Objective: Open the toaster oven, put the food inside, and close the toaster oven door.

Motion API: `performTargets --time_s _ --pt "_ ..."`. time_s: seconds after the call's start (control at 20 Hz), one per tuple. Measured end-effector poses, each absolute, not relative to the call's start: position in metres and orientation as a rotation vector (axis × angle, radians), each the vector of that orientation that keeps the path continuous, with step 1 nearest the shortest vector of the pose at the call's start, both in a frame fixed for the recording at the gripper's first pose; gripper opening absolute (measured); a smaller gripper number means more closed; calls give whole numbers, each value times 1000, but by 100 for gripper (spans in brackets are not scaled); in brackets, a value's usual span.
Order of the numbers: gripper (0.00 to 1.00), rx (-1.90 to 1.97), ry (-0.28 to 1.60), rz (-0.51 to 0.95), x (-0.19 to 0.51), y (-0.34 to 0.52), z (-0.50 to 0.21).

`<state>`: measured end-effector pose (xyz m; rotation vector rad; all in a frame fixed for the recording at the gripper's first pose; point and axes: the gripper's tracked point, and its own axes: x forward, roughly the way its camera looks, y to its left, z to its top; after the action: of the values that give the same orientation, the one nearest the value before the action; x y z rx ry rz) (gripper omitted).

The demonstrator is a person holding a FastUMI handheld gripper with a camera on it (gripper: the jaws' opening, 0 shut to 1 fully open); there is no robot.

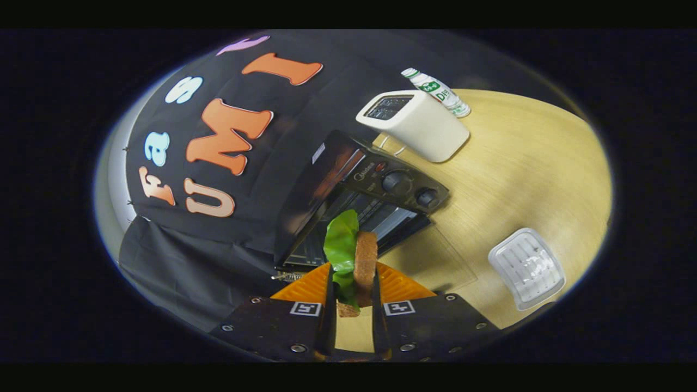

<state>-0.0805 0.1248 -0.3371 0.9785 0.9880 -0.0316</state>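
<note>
Toaster oven point(354, 201) stood open at frame centre on the worktop point(523, 179), gripper point(354, 283) below it clamped on a sandwich point(359, 261), upright between both fingers.

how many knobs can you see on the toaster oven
2. Both sit on the toaster oven control panel, beyond the sandwich that the gripper is shut on: one knob nearer the white toaster, the other knob nearer the clear container. More may be hidden.
</note>
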Motion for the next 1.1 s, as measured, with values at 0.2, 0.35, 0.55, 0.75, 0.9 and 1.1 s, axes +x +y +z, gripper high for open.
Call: performTargets --time_s 0.2,0.35,0.55,0.75,0.9,1.1 --pt "27 1053 957 -42 -56 145 -351" --pt "27 1105 947 -48 -38 158 -365" --pt "27 1149 941 -37 -21 173 -384" --pt "27 1183 918 -48 -4 186 -400" --pt "27 1180 896 -85 8 191 -415" --pt "27 1184 852 -115 19 199 -424"
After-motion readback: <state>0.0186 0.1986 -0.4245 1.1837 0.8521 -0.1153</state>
